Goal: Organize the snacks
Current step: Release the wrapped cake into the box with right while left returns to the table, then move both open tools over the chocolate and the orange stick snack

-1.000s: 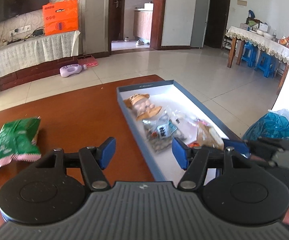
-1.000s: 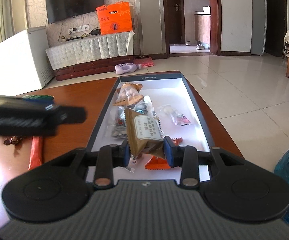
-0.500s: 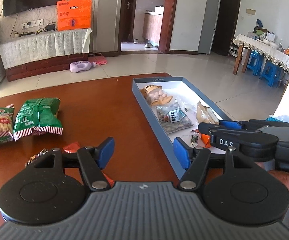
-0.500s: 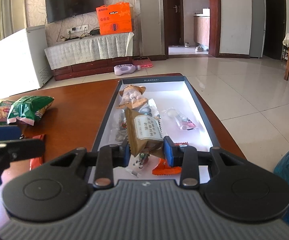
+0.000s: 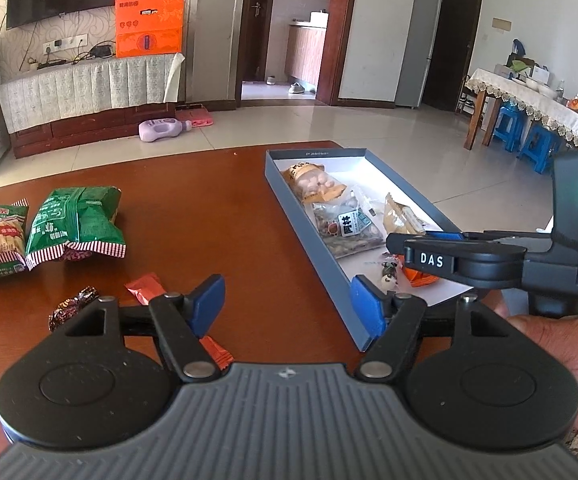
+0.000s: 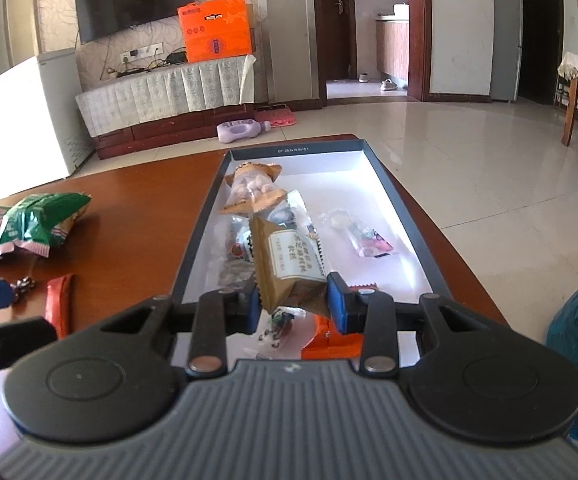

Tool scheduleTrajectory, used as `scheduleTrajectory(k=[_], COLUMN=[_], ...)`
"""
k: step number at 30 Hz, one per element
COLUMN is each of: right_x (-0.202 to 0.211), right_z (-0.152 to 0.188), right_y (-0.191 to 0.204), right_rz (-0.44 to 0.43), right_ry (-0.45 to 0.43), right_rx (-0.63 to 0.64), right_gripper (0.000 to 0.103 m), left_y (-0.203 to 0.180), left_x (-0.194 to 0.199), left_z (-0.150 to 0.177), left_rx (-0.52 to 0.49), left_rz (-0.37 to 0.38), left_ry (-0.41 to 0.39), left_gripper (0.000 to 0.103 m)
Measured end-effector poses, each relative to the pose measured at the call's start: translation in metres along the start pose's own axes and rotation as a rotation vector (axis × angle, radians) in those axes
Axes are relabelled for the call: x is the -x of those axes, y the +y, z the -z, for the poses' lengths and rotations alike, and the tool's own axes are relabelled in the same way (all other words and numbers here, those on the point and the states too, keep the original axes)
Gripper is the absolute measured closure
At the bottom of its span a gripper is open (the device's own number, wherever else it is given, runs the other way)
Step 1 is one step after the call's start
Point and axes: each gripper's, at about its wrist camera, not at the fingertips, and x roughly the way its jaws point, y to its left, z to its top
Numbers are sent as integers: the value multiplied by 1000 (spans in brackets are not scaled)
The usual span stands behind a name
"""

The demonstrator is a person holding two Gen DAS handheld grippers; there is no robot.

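On the far left of the desk (image 5: pixel 209 208) two green snack bags (image 5: pixel 75 220) lie side by side, well apart from the box, and nearer the camera a foil-wrapped candy (image 5: pixel 73 305) and a small red packet (image 5: pixel 145 287) wait loose on the wood, with another orange-red wrapper (image 5: pixel 217 354) partly hidden under the left claw (image 5: pixel 287 305). That claw stands wide with nothing between its blue pads; its jaws have just been opening further, and it hovers over the bare desk between the loose sweets and the near corner of the box. To the right, the long shallow blue box (image 5: pixel 313 240) already holds several items: a bag of round nuts (image 5: pixel 315 184) at the far end, a clear packet with a white label (image 5: pixel 349 228), a small orange packet (image 6: pixel 331 338) and a wrapped candy near the front, and in the right wrist view a clear pink-tipped packet (image 6: pixel 363 236) by the right wall. The right claw (image 6: pixel 293 304) is narrowed onto a brown snack bar (image 6: pixel 289 268), pinching its lower end and holding it up above the near part of the box. By my reckoning the job is roughly half done: the bar needs only to be let go into the box, while the two green bags and the little sweets on the left are yet to be gathered.
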Motion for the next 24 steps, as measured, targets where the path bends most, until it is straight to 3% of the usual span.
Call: scheduleTrajectory(k=[9,24], right_x=[-9,2], right_z=[2,5], right_y=[4,10], right_rz=[-4,-3], right_ry=[25,17], right_rx=[34,37], right_gripper=[66,56], left_y=[2,5], left_x=[-7,-13], left_z=[3,9], left_rx=[4,-2], left_rz=[2,-10], left_ry=[13,23], left_gripper=[29,29])
